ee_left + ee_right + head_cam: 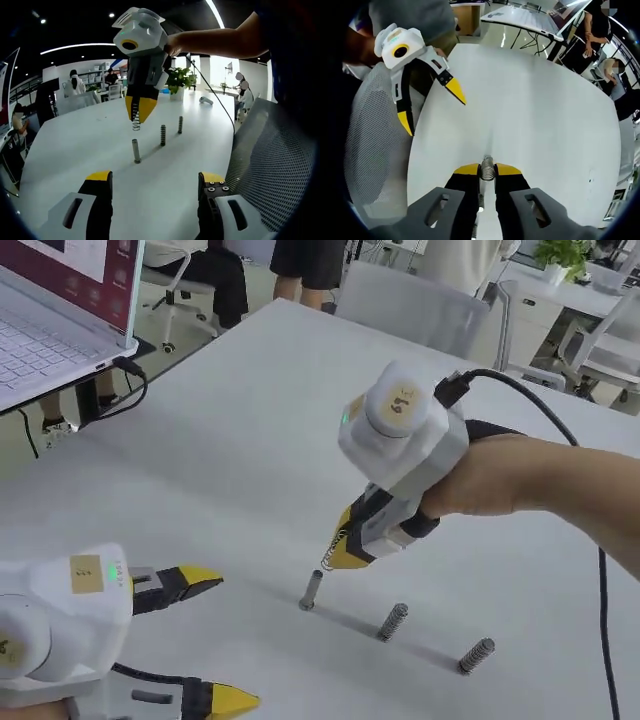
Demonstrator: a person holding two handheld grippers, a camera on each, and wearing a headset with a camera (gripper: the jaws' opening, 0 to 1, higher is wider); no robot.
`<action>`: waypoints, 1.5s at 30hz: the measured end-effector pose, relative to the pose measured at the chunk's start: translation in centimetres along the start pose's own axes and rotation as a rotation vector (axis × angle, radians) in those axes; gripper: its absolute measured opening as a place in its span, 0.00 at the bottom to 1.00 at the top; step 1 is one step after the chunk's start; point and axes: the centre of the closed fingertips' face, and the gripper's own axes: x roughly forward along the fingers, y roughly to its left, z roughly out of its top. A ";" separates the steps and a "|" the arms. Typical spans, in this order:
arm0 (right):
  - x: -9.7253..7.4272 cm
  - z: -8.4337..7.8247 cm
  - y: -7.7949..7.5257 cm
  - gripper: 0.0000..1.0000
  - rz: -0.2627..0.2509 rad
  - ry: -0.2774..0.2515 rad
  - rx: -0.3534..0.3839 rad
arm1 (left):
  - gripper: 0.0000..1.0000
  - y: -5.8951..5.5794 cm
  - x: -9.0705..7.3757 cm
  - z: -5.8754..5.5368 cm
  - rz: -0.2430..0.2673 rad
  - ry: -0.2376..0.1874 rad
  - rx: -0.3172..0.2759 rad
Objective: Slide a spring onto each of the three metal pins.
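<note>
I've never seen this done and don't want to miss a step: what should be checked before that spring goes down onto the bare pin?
1. Grip on the spring: ok, pinched between the fingers of the right gripper.
2. The target pin is bare and upright: ok.
3. The spring is lined up over that pin: cannot tell exactly; it hangs just above it.
4. The other two pins carry springs: ok.
5. The left gripper is out of the way: ok, open and apart from the pins.
</note>
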 end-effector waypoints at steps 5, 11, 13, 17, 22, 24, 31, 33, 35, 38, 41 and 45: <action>0.6 0.2 -0.2 0.08 0.016 -0.009 0.012 | 0.65 0.1 0.1 0.0 0.004 0.004 0.001; 1.3 0.0 -0.3 0.08 0.023 0.001 0.008 | 0.65 0.1 0.2 0.1 0.007 0.000 -0.003; 1.5 0.0 -0.1 0.08 0.030 0.005 0.009 | 0.64 0.0 0.2 0.0 0.003 0.000 -0.005; 1.8 -0.1 0.2 0.08 0.039 0.014 0.006 | 0.64 -0.1 0.3 -0.1 -0.001 0.007 0.002; 2.0 -0.1 0.1 0.08 0.037 0.020 0.002 | 0.63 -0.1 0.2 0.0 -0.004 0.001 0.000; 2.0 0.0 0.1 0.08 0.035 0.018 0.001 | 0.63 0.0 0.1 0.0 -0.003 -0.001 0.000; 1.8 0.0 0.0 0.08 0.027 0.028 -0.006 | 0.62 0.1 0.0 0.1 0.000 -0.005 -0.005; 1.8 -0.1 0.1 0.08 0.029 0.032 -0.008 | 0.62 0.1 0.0 0.0 -0.001 -0.003 -0.006; 1.8 -0.4 0.2 0.08 0.034 0.039 -0.007 | 0.62 0.1 0.0 -0.1 -0.001 -0.001 -0.006; 1.9 -0.4 0.2 0.08 0.037 0.038 -0.003 | 0.62 0.1 0.0 -0.1 -0.002 -0.002 -0.008; 2.2 -0.4 0.0 0.08 0.034 0.040 -0.003 | 0.62 0.2 0.1 0.0 -0.002 -0.003 -0.007; 2.4 -0.1 -0.2 0.08 0.037 0.029 0.001 | 0.61 0.2 0.1 0.1 -0.002 -0.005 -0.005</action>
